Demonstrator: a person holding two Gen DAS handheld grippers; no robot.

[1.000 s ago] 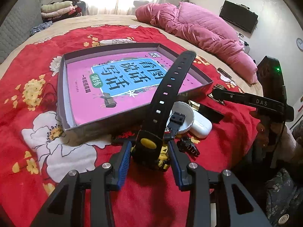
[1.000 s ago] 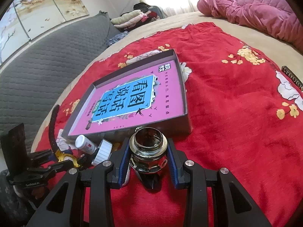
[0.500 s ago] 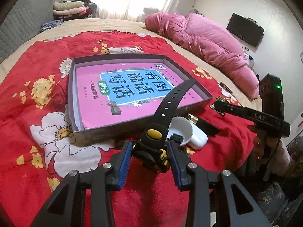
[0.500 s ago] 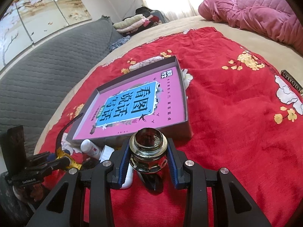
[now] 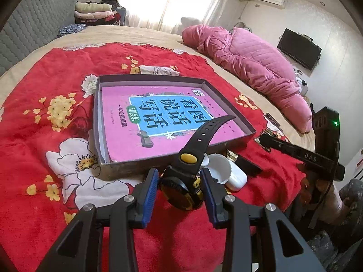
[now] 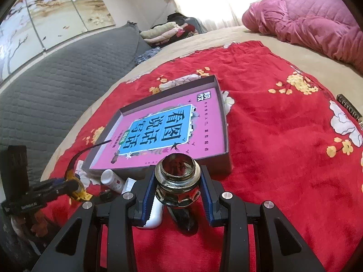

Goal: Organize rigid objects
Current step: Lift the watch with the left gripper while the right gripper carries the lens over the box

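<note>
My left gripper (image 5: 179, 175) is shut on a black and yellow wristwatch (image 5: 181, 191), whose strap (image 5: 208, 133) leans up and to the right over the near wall of the box. My right gripper (image 6: 178, 174) is shut on a small glass jar (image 6: 178, 182) with an open mouth, held upright. A shallow grey box (image 5: 127, 167) lies on the red floral blanket (image 5: 40, 158) with a pink and blue book (image 5: 163, 113) flat inside. In the right wrist view the box (image 6: 227, 140) lies just beyond the jar, and the watch (image 6: 77, 191) shows at far left.
A white earbud case (image 5: 237, 178), a white round lid (image 5: 219, 166) and a black flat piece (image 5: 246, 162) lie in front of the box. A white pill bottle (image 6: 112, 179) lies there too. A pink duvet (image 5: 249, 68) is heaped at the far right; a dark remote (image 6: 349, 108) lies near the bed's edge.
The left gripper has rolled with the watch, and the strap now leans lower and further right. The right gripper with the jar has hardly moved.
</note>
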